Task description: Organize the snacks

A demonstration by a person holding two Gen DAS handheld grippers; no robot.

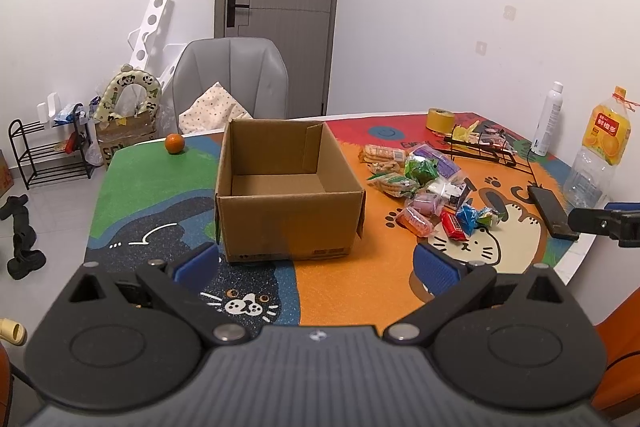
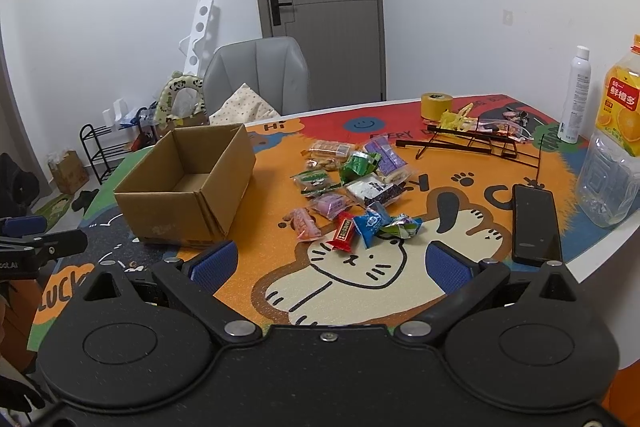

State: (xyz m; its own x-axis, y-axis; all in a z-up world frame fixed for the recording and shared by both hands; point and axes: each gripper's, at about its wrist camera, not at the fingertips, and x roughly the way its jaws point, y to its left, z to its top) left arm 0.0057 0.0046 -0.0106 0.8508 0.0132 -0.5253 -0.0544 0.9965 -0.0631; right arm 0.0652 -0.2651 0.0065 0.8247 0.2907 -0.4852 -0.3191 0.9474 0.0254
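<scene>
R gripper [image 2: 332,263]: jaws wide apart, empty, above bench [image 2: 400,291].
Snack pile [image 2: 352,187]: dead ahead at 12 o'clock, near; closest pcs are red packet [image 2: 343,235] and blue packet [image 2: 370,223], long axis of red one approx. 1-to-7 o'clock.
Cardboard box [image 2: 188,187]: 10 o'clock of R gripper, open top, nothing inside as far as visible.
L gripper [image 1: 316,263]: jaws apart, empty; box at 12 o'clock, close; pile off at 2 o'clock.
R arm nearer pile; likely picker.
</scene>
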